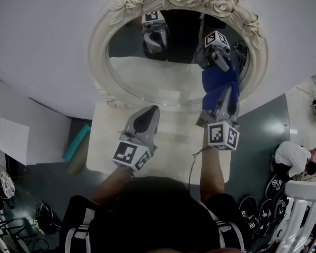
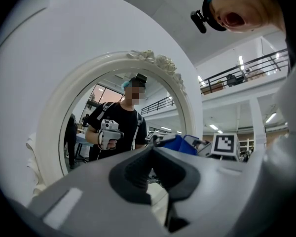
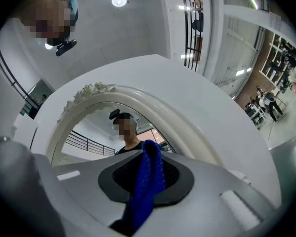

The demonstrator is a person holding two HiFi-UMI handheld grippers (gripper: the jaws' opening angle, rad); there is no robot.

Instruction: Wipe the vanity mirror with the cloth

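An oval vanity mirror with an ornate cream frame (image 1: 100,41) stands at the back of a cream table (image 1: 174,141). My right gripper (image 1: 221,91) is shut on a blue cloth (image 1: 217,80), which lies against the lower right of the glass (image 1: 147,73). In the right gripper view the cloth (image 3: 148,177) hangs bunched between the jaws of the right gripper (image 3: 149,149), with the frame (image 3: 138,95) just ahead. My left gripper (image 1: 154,108) hovers before the mirror's lower edge, shut and holding nothing. In the left gripper view the left gripper (image 2: 152,149) points at the glass, with the cloth (image 2: 180,143) to its right.
A white wall rises behind the mirror. A teal object (image 1: 76,143) lies on the dark floor left of the table. At the right a person (image 1: 292,159) crouches, near a white spindled piece of furniture (image 1: 305,210). A thin cable (image 1: 192,162) hangs under the right gripper.
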